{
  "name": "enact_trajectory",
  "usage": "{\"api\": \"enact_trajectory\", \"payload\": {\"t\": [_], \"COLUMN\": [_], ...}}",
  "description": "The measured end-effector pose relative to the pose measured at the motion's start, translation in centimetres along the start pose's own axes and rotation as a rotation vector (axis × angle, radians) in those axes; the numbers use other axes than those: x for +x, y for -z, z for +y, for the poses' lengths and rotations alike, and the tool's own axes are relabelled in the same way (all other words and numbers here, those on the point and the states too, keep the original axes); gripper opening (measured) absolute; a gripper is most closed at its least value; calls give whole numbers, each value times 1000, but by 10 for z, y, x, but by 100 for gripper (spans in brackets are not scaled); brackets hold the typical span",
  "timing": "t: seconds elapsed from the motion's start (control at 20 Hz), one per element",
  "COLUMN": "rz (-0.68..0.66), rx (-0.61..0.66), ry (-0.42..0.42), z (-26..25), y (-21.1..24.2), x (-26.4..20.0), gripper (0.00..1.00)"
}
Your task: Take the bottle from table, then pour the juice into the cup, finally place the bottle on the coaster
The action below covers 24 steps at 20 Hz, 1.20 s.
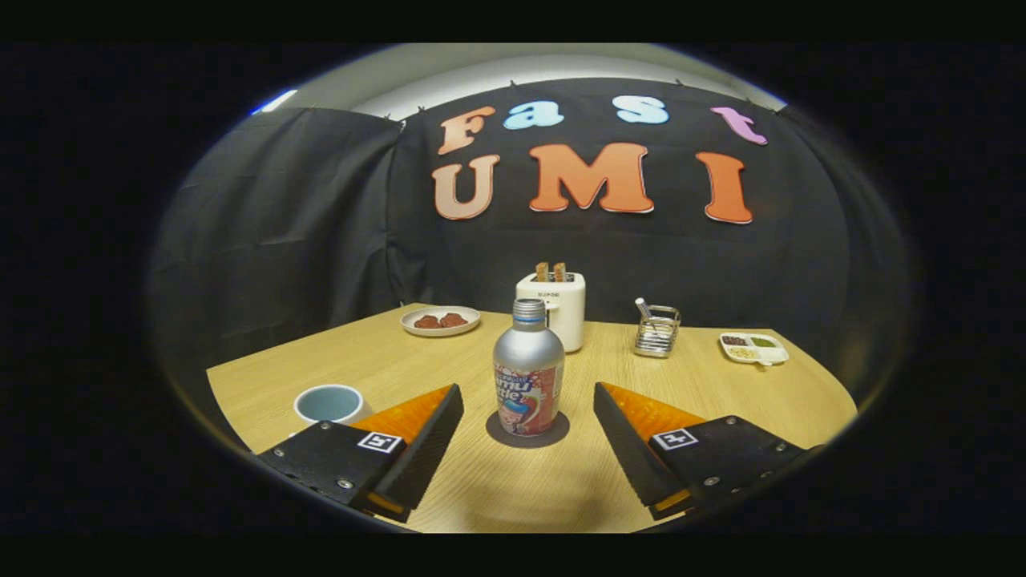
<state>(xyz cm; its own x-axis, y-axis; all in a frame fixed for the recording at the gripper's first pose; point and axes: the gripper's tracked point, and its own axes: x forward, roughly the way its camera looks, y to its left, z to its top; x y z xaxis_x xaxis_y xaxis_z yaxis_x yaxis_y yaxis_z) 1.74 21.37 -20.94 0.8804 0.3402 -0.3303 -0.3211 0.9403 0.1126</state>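
The bottle stands upright on the round dark coaster, long axis vertical, capped neck pointing up; it sits just ahead of the tongs, whose fingers are spread wide apart and touch nothing; the cup rests on the wooden counter beside the left finger; a toaster stands behind the bottle.

Glossy metal bottle with ridged cap, matt wood-grain table, glazed ceramic cup, wire rack.
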Motion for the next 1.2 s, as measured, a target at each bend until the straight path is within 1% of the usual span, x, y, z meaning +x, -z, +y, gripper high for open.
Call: {"api": "enact_trajectory", "payload": {"t": [0.15, 0.3, 0.4, 0.65, 0.85, 1.2], "rz": [-39, -76, -87, -146, -180, -197], "rx": [25, 49, 33, -13, -2, -17], "ry": [-11, 3, 10, 59, 73, 101], "z": [-3, -14, -21, -36, -32, -34], "y": [-16, -34, -41, -64, -71, -78], "x": [-29, -51, -63, -93, -102, -115], "gripper": [97, 97, 97, 97, 97, 97]}}
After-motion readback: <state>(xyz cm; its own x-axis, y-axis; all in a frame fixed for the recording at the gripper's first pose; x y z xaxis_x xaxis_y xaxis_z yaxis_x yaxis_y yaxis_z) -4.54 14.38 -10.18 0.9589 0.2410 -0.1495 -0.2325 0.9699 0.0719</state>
